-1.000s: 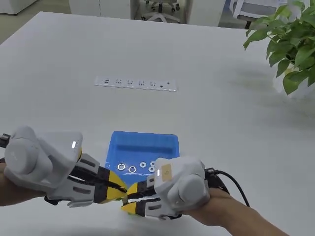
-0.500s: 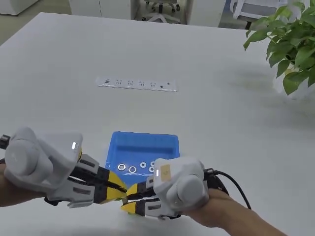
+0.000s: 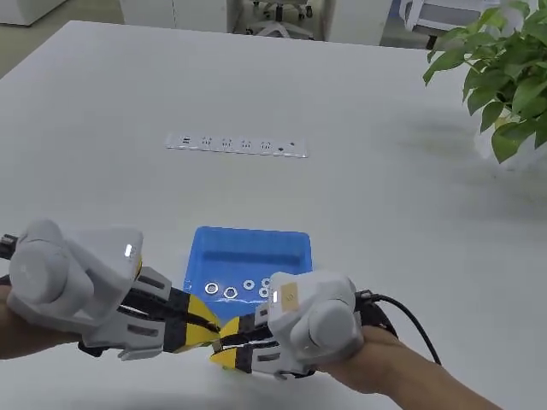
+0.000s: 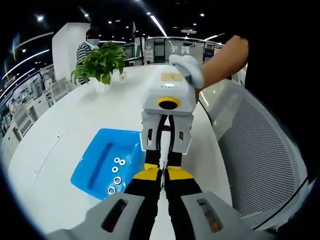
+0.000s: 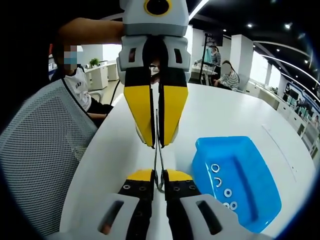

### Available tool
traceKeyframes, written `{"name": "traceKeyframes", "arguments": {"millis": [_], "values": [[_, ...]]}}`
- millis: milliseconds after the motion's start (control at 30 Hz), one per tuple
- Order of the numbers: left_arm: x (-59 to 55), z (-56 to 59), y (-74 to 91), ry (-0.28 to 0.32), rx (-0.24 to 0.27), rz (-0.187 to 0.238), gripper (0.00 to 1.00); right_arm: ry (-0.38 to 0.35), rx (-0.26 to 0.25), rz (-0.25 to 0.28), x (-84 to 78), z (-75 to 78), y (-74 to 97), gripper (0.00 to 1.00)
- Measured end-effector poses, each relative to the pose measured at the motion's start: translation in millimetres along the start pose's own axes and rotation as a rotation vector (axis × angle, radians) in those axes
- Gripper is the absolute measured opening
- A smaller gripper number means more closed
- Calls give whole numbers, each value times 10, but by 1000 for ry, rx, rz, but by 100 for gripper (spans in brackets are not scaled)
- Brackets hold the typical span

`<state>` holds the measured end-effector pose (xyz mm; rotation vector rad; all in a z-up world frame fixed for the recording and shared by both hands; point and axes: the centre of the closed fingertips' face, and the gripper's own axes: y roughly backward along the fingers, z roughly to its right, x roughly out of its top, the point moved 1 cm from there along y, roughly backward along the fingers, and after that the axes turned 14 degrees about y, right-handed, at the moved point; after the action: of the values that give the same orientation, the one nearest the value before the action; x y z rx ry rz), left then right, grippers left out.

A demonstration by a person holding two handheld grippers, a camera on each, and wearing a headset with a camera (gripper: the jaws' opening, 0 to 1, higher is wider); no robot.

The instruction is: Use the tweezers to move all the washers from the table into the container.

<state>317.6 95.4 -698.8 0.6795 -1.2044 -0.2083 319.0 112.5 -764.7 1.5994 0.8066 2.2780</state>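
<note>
Facing each other tip to tip at the near edge of the table [image 3: 359,171]: left gripper [image 5: 156,142] and right gripper [image 5: 159,176], one in each of the person's hands. Tweezers [image 5: 157,160], thin and metal, run between the two. Their looped end sits between the right gripper's jaws and their other end runs in between the left gripper's yellow pads. Both pairs of jaws are drawn nearly together, pinching the tweezers. I cannot tell how firm the hold is at the left end.

Blue container [image 3: 249,243] stands on the table just beyond the grippers, and the right gripper's body overlaps its near right corner in the head view. Washers [image 3: 230,293] lie inside it, in a loose row along the near part of its floor. The right gripper view shows about five; some of these sit close together, so the count is unsure.

Farther back on the table is a flush white power strip [image 3: 235,145]. A leafy plant [image 3: 504,77] is at the far right. A mesh chair back [image 5: 45,150] shows beside the table edge in the right gripper view.
</note>
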Motion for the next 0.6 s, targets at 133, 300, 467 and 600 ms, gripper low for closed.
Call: {"name": "traceKeyframes", "arguments": {"millis": [133, 300, 467, 600], "values": [[-12, 8, 5, 10, 1, 3, 9, 1, 2, 0, 2, -2, -2, 9], [-36, 5, 13, 17, 4, 3, 11, 1, 1, 0, 4, 0, -1, 9], [-33, 7, 27, 26, 8, 11, 13, 2, 3, 0, 5, -4, -4, 9], [-33, 14, 38, 34, 12, 17, 15, 3, 4, 0, 7, -14, -3, 9]]}}
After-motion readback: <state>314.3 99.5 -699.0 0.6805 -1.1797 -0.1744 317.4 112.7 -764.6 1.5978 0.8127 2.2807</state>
